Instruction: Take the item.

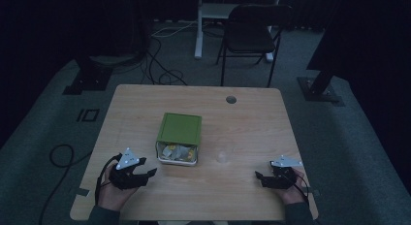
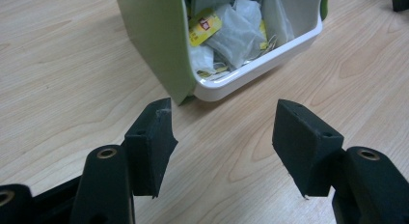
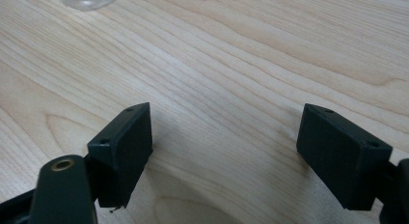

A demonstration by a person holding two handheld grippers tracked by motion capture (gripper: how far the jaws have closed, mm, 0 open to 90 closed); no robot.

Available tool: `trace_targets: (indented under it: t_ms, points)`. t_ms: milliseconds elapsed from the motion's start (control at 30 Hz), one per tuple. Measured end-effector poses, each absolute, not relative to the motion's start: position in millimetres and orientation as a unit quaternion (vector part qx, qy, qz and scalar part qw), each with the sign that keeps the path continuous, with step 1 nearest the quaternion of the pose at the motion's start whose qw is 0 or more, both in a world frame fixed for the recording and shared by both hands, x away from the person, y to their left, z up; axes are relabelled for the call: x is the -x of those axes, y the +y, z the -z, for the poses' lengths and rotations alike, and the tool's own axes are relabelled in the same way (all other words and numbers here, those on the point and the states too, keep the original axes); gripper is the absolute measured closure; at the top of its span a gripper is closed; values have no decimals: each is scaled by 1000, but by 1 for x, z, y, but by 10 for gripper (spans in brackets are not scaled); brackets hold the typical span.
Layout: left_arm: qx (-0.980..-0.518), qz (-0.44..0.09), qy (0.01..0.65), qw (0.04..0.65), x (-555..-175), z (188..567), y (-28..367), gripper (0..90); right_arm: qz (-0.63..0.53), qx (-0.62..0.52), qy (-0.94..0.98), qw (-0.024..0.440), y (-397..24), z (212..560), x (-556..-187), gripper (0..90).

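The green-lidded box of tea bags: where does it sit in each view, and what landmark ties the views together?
High view: the box sits at the table's middle, lid raised behind the sachets.
Left gripper view: it is at top centre, just beyond the open left claw.
Right gripper view: not in it.
Shared landmark: the light wooden tabletop; the clear cup also appears at the right gripper view's top edge.

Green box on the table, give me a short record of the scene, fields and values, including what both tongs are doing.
box: green box with white tray, near the middle of the table
contents: tea bags in white and yellow wrappers
clear cup: small clear cup to the right of the box, standing apart from it
left tongs: left tongs open, nothing between them, pointing at the box's near corner
right tongs: right tongs open, nothing between them, over bare wood
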State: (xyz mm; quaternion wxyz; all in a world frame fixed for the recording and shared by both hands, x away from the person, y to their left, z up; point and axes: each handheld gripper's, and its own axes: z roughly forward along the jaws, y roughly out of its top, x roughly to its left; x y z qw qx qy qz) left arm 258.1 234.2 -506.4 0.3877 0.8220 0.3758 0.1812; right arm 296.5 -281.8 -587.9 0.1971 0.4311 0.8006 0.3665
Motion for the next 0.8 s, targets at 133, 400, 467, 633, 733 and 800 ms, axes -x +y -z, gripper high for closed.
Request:
trace_targets:
  t_ms: [133,400,467,633,733,800]
  points:
    - [-823,-181,370,391,-258,505,229,405,-366,-431,801,197,-282,588,-297,199]
    - [-828,-174,354,399,-258,502,219,406,-366,-431,801,197,-282,588,-296,197]
    - [-830,-172,349,399,-258,502,215,407,-366,-431,801,197,-282,588,-296,197]
    - [-835,-167,339,400,-259,502,207,407,-366,-431,801,197,-282,588,-297,197]
    - [-837,-165,336,400,-260,502,203,408,-366,-431,801,197,-282,588,-296,197]
    - [-838,-162,332,402,-262,503,199,408,-366,-431,801,197,-282,588,-297,197]
